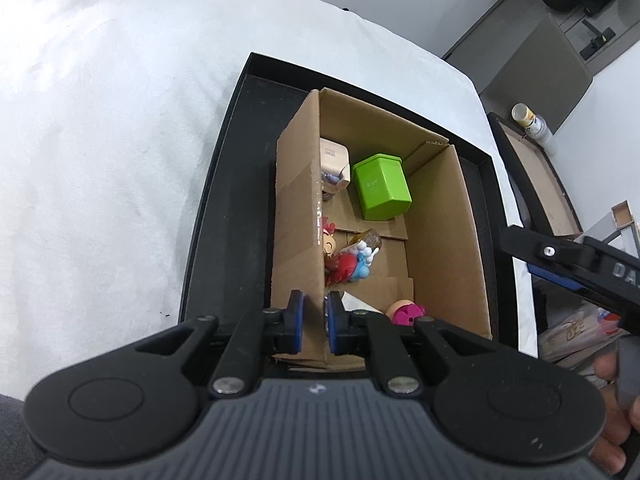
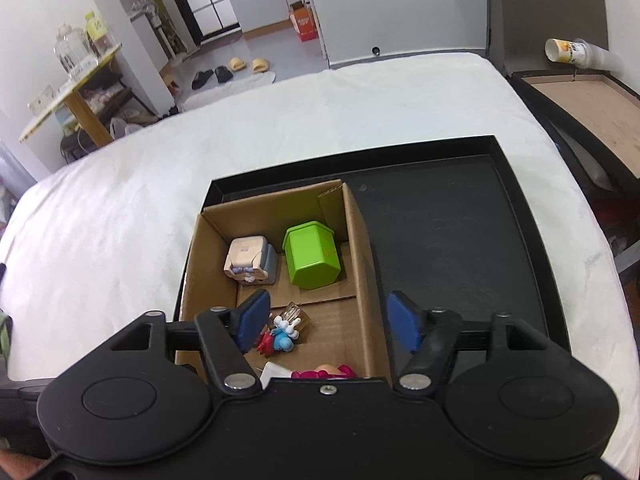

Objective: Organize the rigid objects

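Note:
A cardboard box (image 1: 440, 232) (image 2: 208, 264) stands in a black tray (image 1: 228, 208) (image 2: 460, 240) on a white-covered table. Inside it lie a green hexagonal container (image 1: 382, 186) (image 2: 312, 254), a cream and blue toy box (image 1: 334, 162) (image 2: 250, 260), small red and blue figures (image 1: 348, 266) (image 2: 280, 340), a clear amber piece (image 2: 294, 314) and a pink toy (image 1: 406, 312) (image 2: 332, 372). My left gripper (image 1: 314, 320) is shut on the box's left wall. My right gripper (image 2: 326, 320) is open above the box's right wall, holding nothing.
The right half of the tray is bare black. A second dark tray with a brown base (image 2: 588, 108) and a yellow-white can (image 2: 568, 52) lie past the table's right edge. Shelves, jars and slippers (image 2: 244, 65) are on the floor side behind.

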`<state>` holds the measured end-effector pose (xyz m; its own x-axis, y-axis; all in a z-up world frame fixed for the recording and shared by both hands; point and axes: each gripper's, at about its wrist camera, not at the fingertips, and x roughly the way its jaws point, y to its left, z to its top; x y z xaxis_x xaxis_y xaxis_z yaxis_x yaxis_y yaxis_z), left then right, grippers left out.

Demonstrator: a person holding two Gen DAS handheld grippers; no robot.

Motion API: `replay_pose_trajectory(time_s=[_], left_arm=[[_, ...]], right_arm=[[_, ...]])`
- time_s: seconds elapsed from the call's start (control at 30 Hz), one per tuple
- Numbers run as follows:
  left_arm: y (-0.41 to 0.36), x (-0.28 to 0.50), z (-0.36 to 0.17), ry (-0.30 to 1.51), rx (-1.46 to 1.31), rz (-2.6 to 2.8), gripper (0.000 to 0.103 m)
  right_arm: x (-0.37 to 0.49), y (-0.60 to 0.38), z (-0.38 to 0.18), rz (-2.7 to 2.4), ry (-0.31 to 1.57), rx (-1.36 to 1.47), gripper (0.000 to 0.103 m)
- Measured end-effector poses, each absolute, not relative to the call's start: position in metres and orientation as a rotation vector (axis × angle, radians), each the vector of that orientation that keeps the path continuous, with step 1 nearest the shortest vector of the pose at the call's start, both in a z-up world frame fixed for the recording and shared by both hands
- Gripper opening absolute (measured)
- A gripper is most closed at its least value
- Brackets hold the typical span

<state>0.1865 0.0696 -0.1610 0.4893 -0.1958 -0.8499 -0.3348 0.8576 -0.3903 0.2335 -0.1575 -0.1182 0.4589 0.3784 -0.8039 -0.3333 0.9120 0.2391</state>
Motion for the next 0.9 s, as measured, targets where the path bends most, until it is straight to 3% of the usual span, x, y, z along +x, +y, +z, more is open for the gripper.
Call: replay_pose_trajectory(time_s=[0.63, 0.83, 0.9], left_arm=[[0.041, 0.169, -0.086, 0.996, -0.449, 0.067, 0.014], [0.04, 0.156, -0.064, 0.954, -0.443, 0.064, 0.032], [0.039, 0.15, -0.055, 0.939, -0.435, 0.065, 0.045]], right_arm=[[0.213, -0.215, -0.09, 0.443, 0.958, 0.187, 0.099], [0.202, -0.23, -0.077, 0.426, 0.931, 0.229, 0.103], [0.198, -0.232, -0.072, 0.42, 0.923, 0.229, 0.103]])
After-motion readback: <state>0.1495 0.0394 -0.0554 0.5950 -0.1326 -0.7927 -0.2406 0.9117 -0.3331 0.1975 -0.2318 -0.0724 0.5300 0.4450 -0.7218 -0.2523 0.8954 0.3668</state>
